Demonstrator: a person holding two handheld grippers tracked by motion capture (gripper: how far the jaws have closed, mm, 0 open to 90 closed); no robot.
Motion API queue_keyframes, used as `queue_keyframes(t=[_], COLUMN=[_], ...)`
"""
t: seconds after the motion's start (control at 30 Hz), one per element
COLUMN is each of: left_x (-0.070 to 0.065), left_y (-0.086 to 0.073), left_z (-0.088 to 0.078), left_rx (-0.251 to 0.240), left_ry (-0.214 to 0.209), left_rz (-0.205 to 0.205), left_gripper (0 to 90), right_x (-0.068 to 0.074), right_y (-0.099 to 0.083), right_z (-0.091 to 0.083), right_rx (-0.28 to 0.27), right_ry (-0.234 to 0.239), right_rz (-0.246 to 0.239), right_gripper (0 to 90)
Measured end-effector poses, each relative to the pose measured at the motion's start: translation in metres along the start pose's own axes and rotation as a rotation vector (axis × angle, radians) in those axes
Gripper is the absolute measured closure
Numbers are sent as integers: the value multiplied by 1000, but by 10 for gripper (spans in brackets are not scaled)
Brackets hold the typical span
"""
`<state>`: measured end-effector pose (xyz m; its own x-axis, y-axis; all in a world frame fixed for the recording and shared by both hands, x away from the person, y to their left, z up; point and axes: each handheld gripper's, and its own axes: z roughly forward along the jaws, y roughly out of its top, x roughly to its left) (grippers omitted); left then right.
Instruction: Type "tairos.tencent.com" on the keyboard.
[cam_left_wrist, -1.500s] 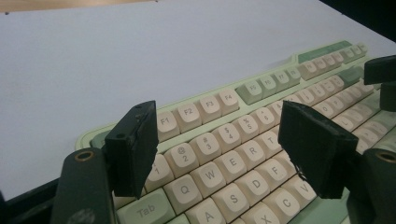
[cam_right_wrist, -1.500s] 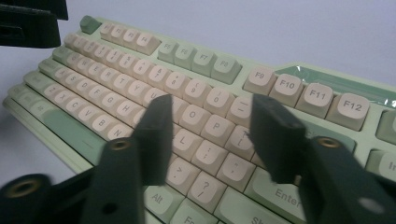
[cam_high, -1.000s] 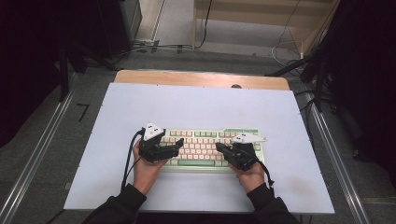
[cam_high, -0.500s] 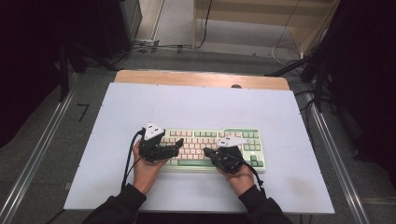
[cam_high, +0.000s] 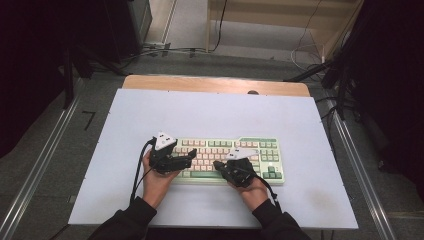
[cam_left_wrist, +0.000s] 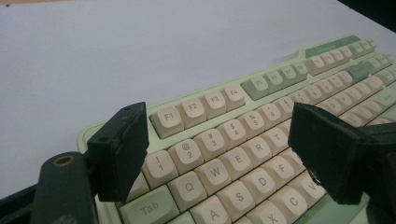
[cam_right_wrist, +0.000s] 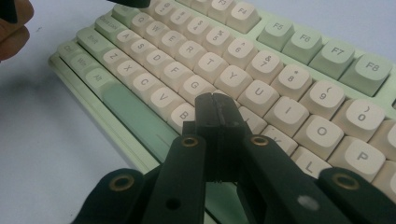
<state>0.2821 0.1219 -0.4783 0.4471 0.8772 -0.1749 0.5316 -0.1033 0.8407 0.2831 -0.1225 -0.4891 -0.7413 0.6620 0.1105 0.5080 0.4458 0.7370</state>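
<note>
The desk in front of me is a pale, bare sheet, and the green-and-cream keyboard lies flat on its near half, long side toward me. My left hand-held gripper hovers over the keyboard's left end with its jaws well apart and nothing between them; in the left gripper view they frame the number row and the Q-W-E-R keys without touching any. My right hand-held gripper sits over the middle of the bottom rows, jaws pressed together into one blunt tip. In the right gripper view that tip rests at the keys between B and the space bar.
</note>
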Motion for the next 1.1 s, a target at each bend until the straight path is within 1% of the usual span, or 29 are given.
queue_keyframes(t=[0.17, 1.1], left_x=[0, 0], left_y=[0, -1], left_z=[1, 1], left_rx=[3, 10], left_ry=[1, 2], left_rz=[1, -2], left_gripper=[206, 208], right_x=[2, 1], right_y=[0, -1], right_z=[1, 1], right_rx=[-3, -7], right_ry=[0, -7], right_rz=[-4, -3], right_gripper=[873, 873])
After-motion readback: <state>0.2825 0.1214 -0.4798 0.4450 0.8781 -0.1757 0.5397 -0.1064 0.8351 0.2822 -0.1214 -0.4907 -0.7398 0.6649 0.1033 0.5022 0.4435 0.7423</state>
